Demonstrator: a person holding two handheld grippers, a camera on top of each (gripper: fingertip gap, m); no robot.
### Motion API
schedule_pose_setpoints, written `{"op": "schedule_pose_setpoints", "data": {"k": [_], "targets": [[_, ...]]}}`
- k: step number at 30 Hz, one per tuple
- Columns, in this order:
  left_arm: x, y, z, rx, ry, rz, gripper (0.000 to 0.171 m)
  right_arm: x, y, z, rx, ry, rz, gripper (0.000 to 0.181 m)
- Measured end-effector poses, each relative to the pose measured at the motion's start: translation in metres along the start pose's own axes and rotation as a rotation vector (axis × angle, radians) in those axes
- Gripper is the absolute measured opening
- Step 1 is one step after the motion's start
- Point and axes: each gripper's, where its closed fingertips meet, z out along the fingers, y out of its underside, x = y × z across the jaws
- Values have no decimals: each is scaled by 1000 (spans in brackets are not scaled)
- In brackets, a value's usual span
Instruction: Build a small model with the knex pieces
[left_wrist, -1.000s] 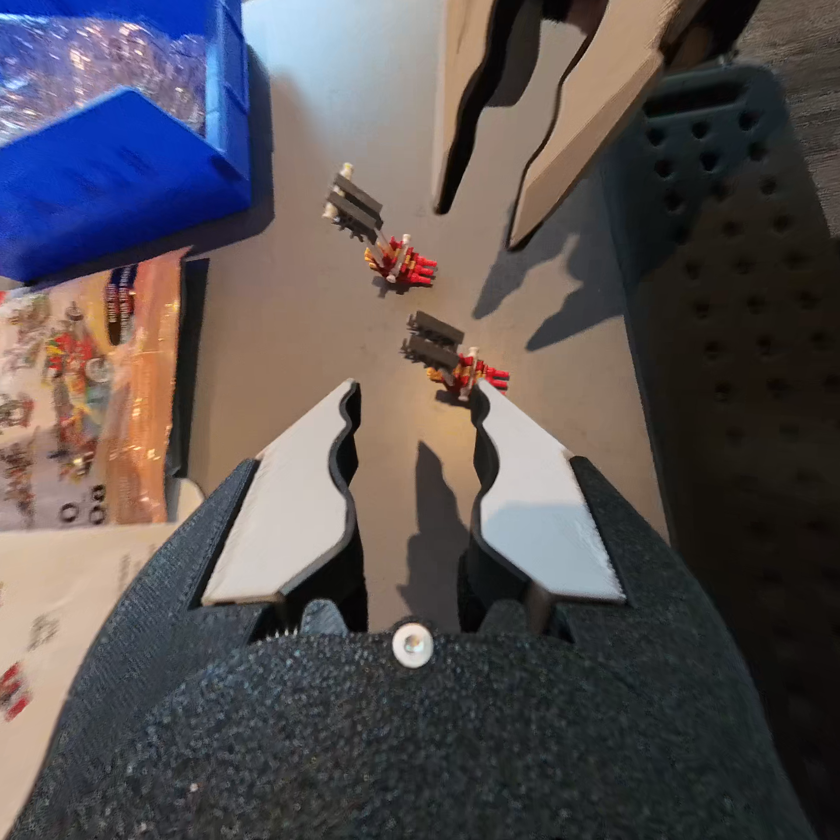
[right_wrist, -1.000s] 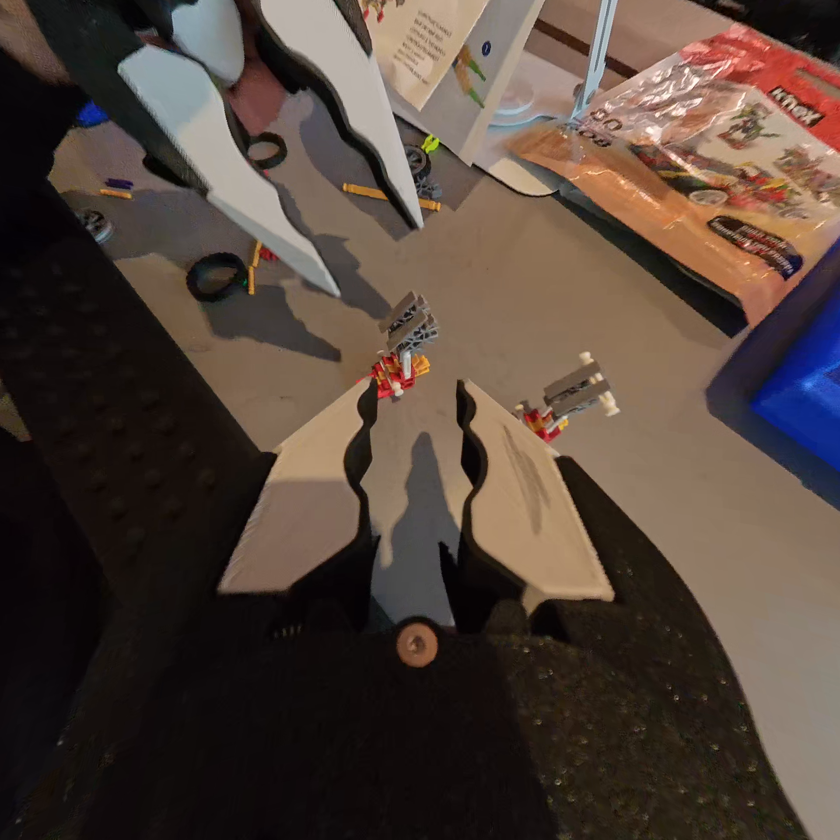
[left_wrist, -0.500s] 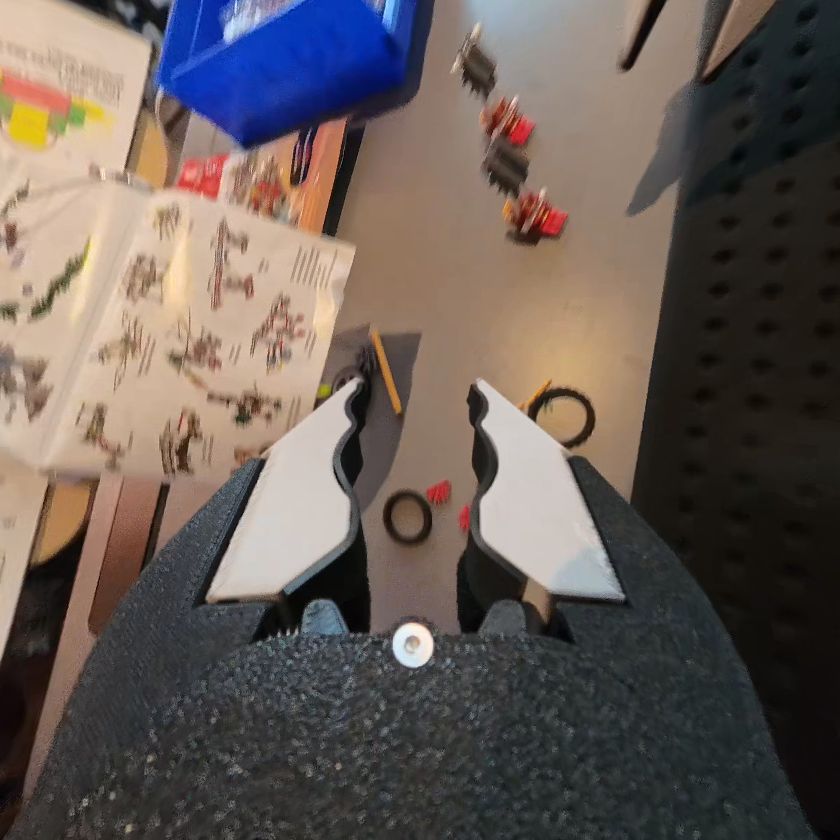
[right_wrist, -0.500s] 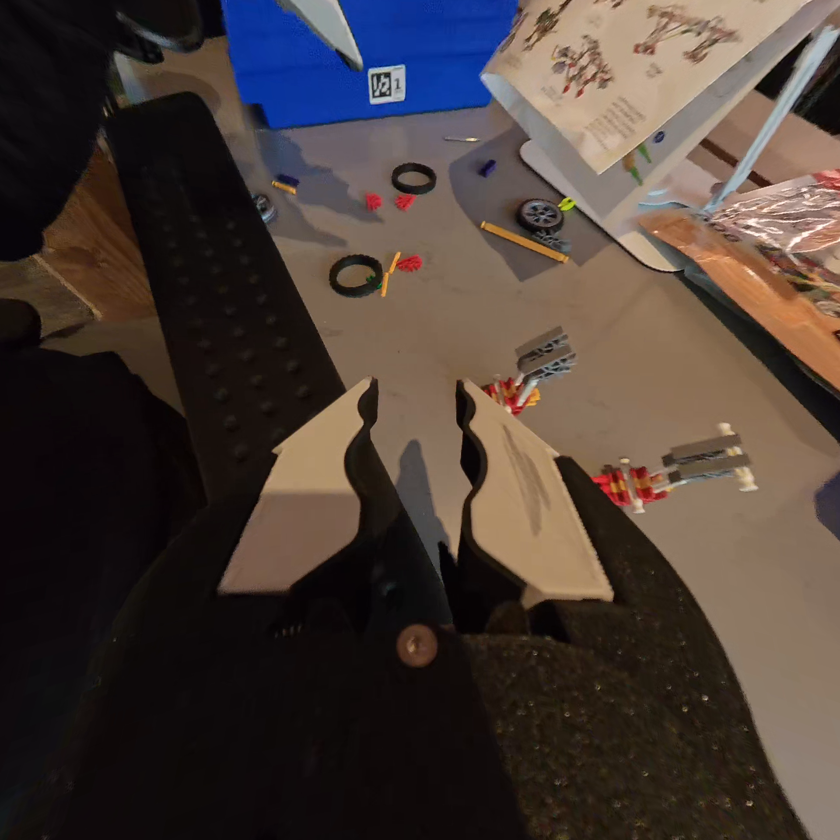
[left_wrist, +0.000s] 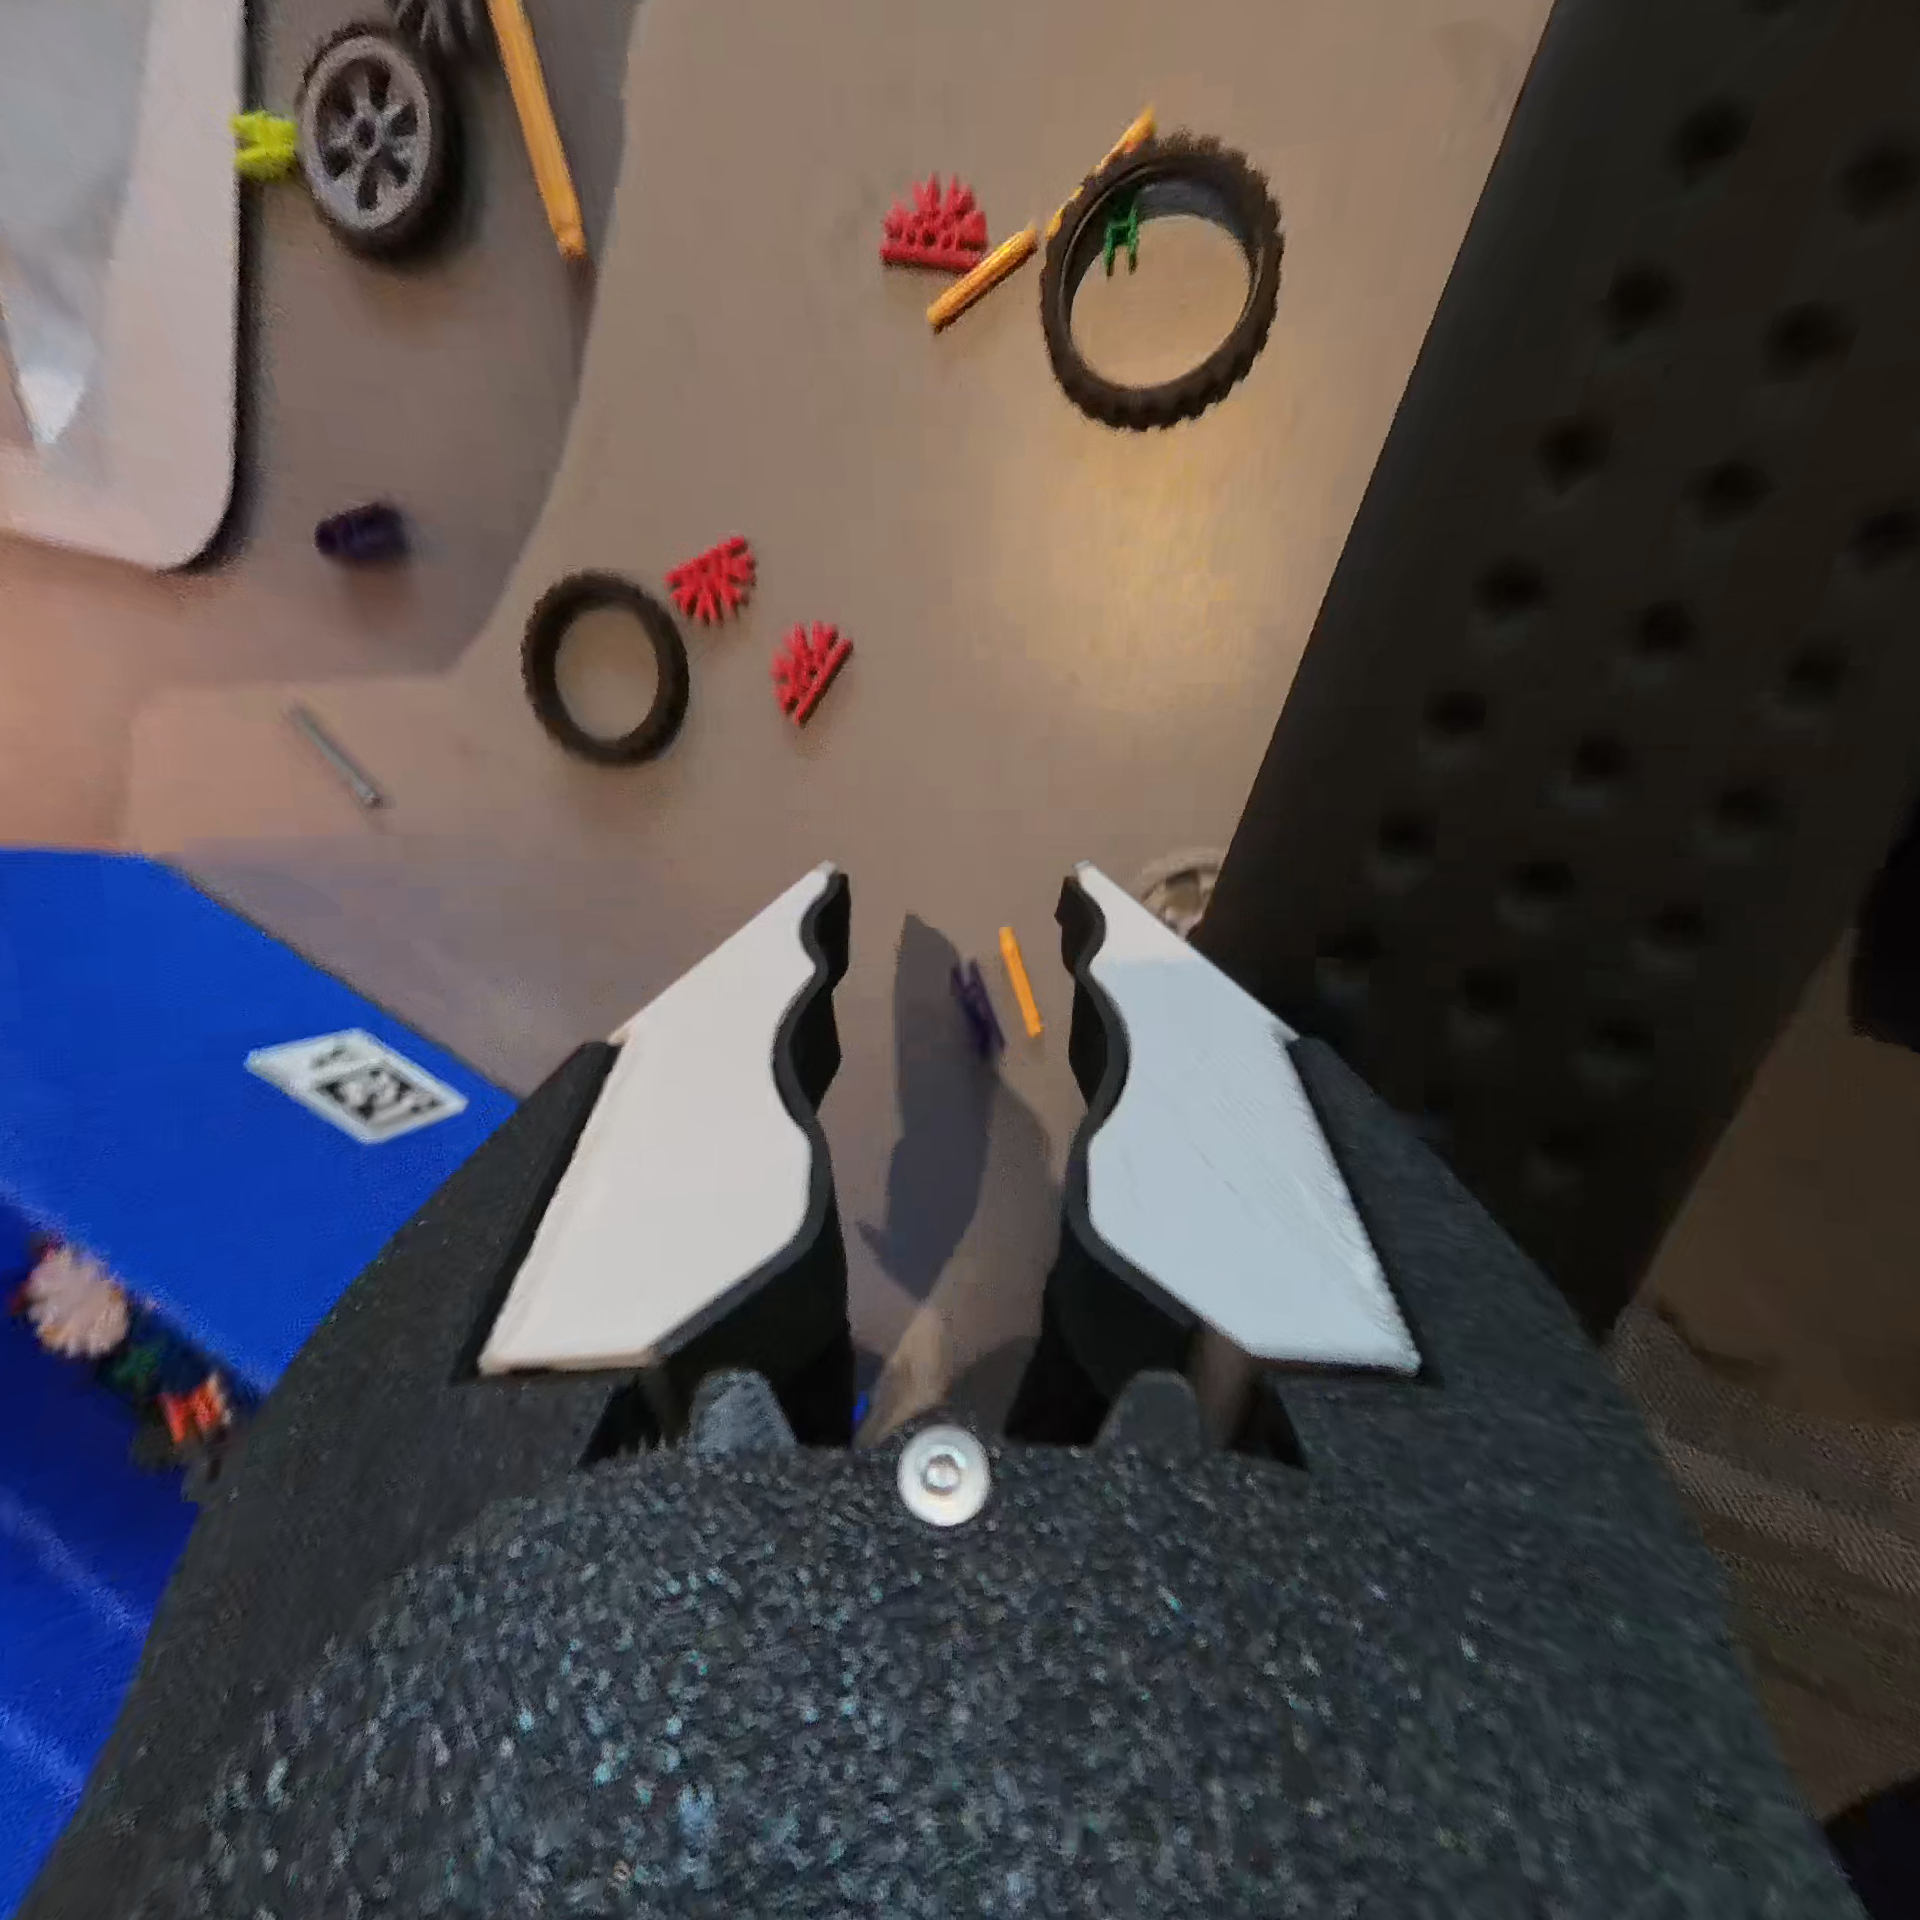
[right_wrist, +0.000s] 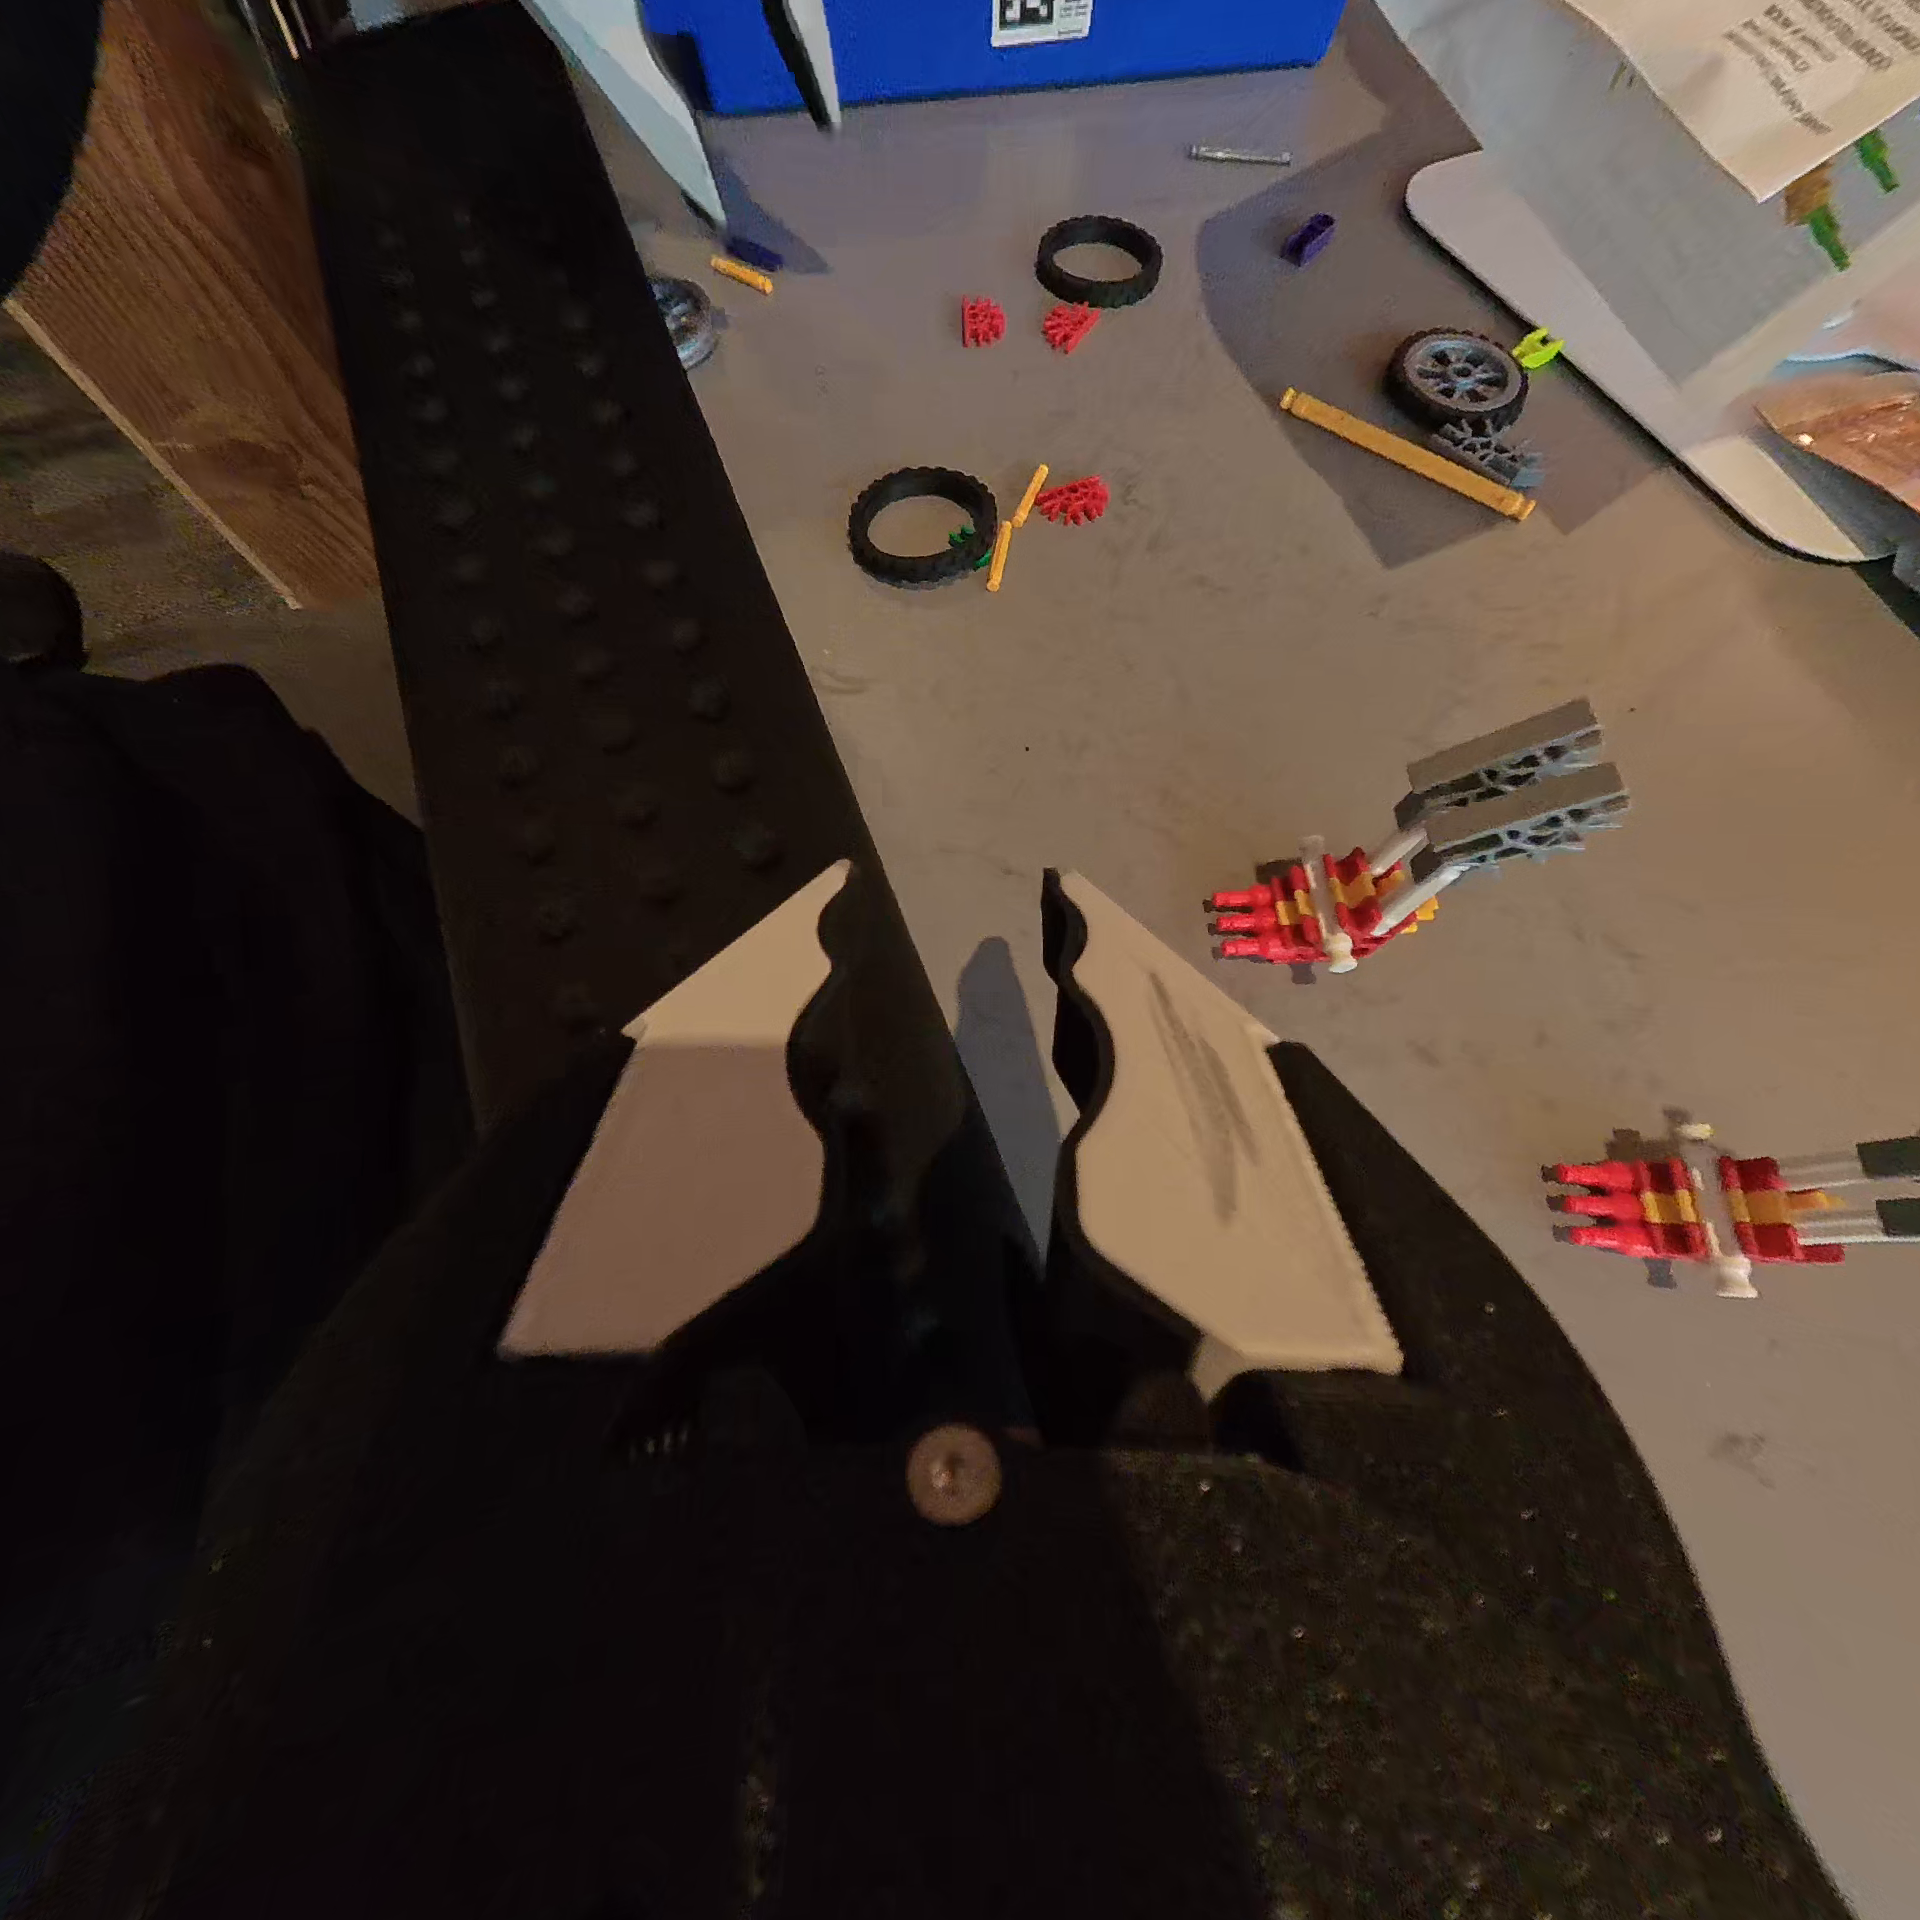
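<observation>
Left claw (left_wrist: 951, 883), seen in its own wrist view: we find it released and empty, fingers apart above the grey worktop (left_wrist: 935, 499). Between the fingers, on the worktop, lie a short orange rod (left_wrist: 1019, 981) and, just beside it, a small purple piece (left_wrist: 975, 1004), blurred so that we cannot tell its shape. To the left sits a blue bin (left_wrist: 156, 1039) bearing a white marker sticker (left_wrist: 355, 1084). Ahead we note a small black tyre ring (left_wrist: 605, 667) with two red fan connectors (left_wrist: 712, 579) (left_wrist: 809, 668) just beside it, and farther off a larger black tyre (left_wrist: 1162, 281) with a green piece (left_wrist: 1120, 227) at its rim, two orange rods (left_wrist: 982, 277) and a third red connector (left_wrist: 934, 227) near it. A spoked grey wheel (left_wrist: 366, 140) and a long yellow rod (left_wrist: 535, 120) lie at the upper left. A black perforated panel (left_wrist: 1621, 623) borders the worktop on the right.

Right claw (right_wrist: 945, 878), seen in its own wrist view: we find it likewise released and holding nothing, its left finger over the black panel, its right finger over the worktop. Nearest to it, on the right, lies a red-and-yellow assembly with grey beams (right_wrist: 1413, 862); a second, similar assembly (right_wrist: 1704, 1205) lies nearer the camera at the right edge, well apart from the first. The left claw's fingertips (right_wrist: 675, 135) show at the top, in front of the blue bin.
</observation>
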Motion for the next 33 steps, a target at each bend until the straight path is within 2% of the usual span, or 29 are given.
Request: {"op": "schedule_pose_setpoints", "data": {"k": [3, 6, 8, 11, 15, 24, 33], "targets": [[-7, 12, -33, 22, -91, -15, 41, 0, 6, 5, -43, 8, -13, 33], [-41, 29, -82, 43, -241, -65, 40, -1, 10, 8, -70, 35, -46, 33], [-70, 51, -109, 28, -313, -112, 39, -1, 12, 9, -82, 54, -66, 33], [-110, 96, -125, -62, -349, -184, 38, 1, 14, 10, -88, 76, -78, 32], [-137, 140, -114, -185, -270, -225, 33, 3, 15, 11, -91, 81, -67, 31], [-161, 191, -58, -360, -148, -259, 25, 2, 17, 13, -105, 74, -62, 30], [-180, 176, -33, -295, -126, -218, 30, 3, 17, 13, -106, 69, -54, 30]]}}
